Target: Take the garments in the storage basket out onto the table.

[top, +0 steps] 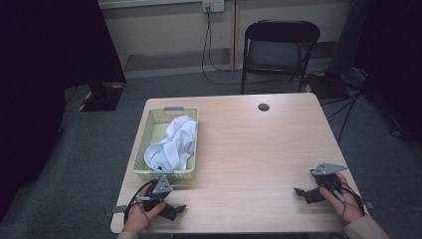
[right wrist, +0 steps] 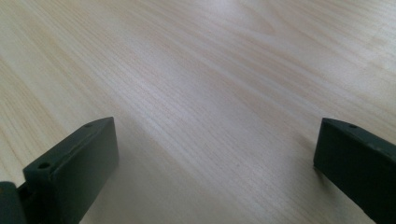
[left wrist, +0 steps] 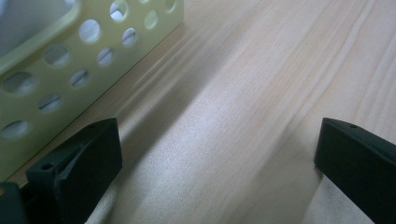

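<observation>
A pale yellow perforated basket point(top: 141, 149) stands on the left half of the wooden table point(top: 249, 144), with a crumpled white cloth point(top: 174, 142) inside it. My left gripper point(top: 175, 208) rests on the table just in front of the basket's near wall, held by a hand, its jaws wide apart over bare wood point(left wrist: 219, 140). The basket's holed wall point(left wrist: 56, 88) runs along the left of the left gripper view. My right gripper point(top: 301, 192) lies near the table's front right corner, open, with only wood grain between its jaws point(right wrist: 215, 135).
A small dark round cap point(top: 263, 107) sits in the tabletop near the far edge. Behind the table stands a black folding chair point(top: 278, 50). Cables point(top: 348, 99) trail over the grey floor at the right. A black-and-yellow base point(top: 102, 94) stands at the far left.
</observation>
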